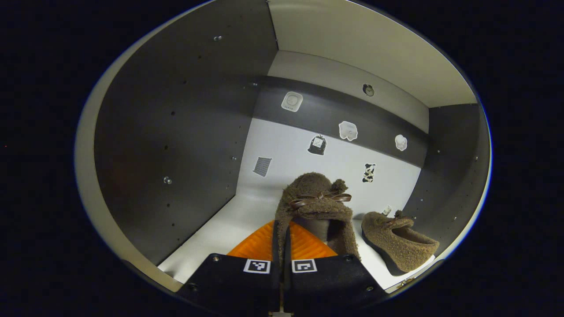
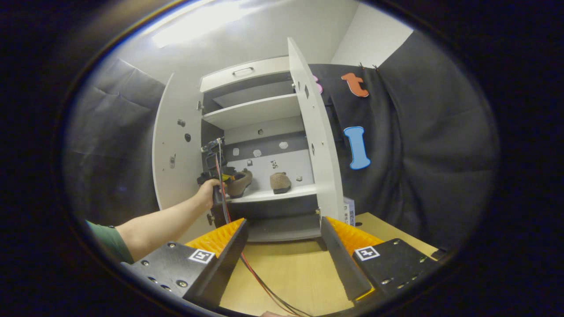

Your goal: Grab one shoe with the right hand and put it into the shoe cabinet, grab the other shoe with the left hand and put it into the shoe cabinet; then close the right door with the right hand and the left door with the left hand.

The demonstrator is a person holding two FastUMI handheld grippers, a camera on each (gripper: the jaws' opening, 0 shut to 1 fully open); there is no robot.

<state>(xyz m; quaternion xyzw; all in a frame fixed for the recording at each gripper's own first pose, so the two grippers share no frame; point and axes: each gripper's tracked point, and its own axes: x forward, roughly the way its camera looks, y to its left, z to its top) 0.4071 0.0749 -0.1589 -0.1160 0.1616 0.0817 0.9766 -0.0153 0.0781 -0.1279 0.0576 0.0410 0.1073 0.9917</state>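
Between the left tongs (image 1: 282,259), nearly closed, sits the heel rim of a fuzzy brown shoe (image 1: 315,207), held over the cabinet shelf (image 1: 211,237). Just right of them, the other shoe (image 1: 398,242) rests on the shelf. Looks light, soft, squashy, not slippery; the collar edge is a good pinch point. Right tongs (image 2: 284,246) gape wide, empty, above the bench (image 2: 286,277), both doors open.

Left gripper (image 1: 281,246) clamped tight, arm extended; right gripper (image 2: 284,246) spread wide, held back.
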